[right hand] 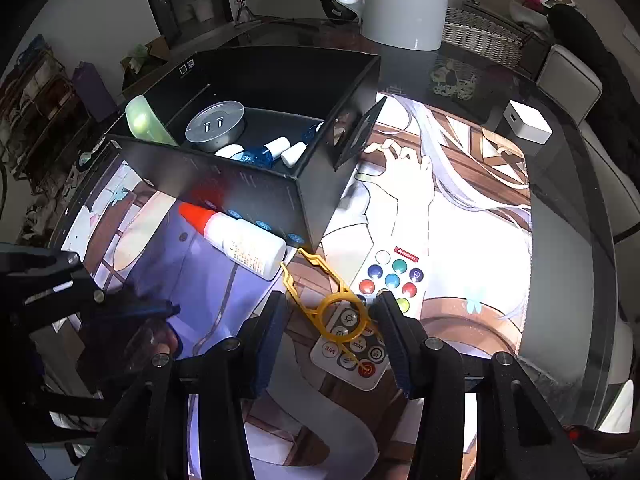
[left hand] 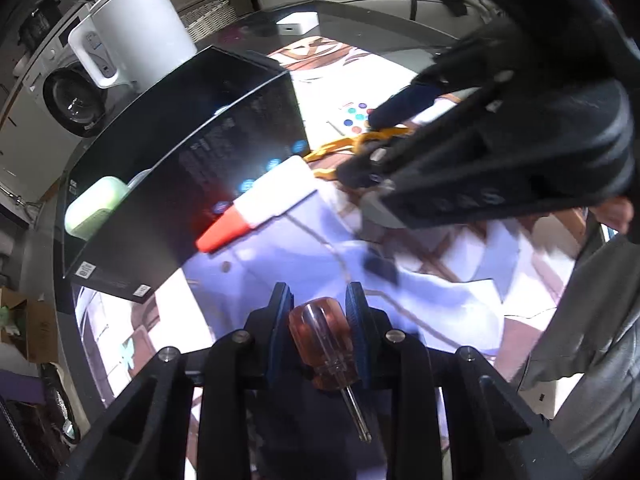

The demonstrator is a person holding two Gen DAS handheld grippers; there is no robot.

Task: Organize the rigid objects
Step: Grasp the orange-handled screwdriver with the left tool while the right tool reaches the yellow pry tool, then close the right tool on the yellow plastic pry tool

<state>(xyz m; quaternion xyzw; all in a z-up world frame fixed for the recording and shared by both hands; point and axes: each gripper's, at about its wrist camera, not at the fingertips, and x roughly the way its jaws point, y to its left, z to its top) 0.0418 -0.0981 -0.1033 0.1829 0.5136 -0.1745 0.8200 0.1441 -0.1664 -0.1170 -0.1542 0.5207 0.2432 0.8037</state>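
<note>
My left gripper (left hand: 318,316) clamps the amber screwdriver (left hand: 322,344) by its handle to carry it to the black box (right hand: 256,128), while my right gripper (right hand: 328,320) hangs unclenched astride the yellow ring tool (right hand: 340,312) lying on the remote (right hand: 372,312), ready to pinch it.

A dark glass worktop (right hand: 568,216) carried a printed anime mat (right hand: 460,208). On the mat lay a black open box (right hand: 256,196), a white glue bottle with an orange cap (right hand: 240,240) just beside it, a yellow plastic tool (right hand: 320,292) — partly over a white remote control (right hand: 384,280). Off the mat stood a white kettle (right hand: 404,4) and a small white cube (right hand: 526,122).
</note>
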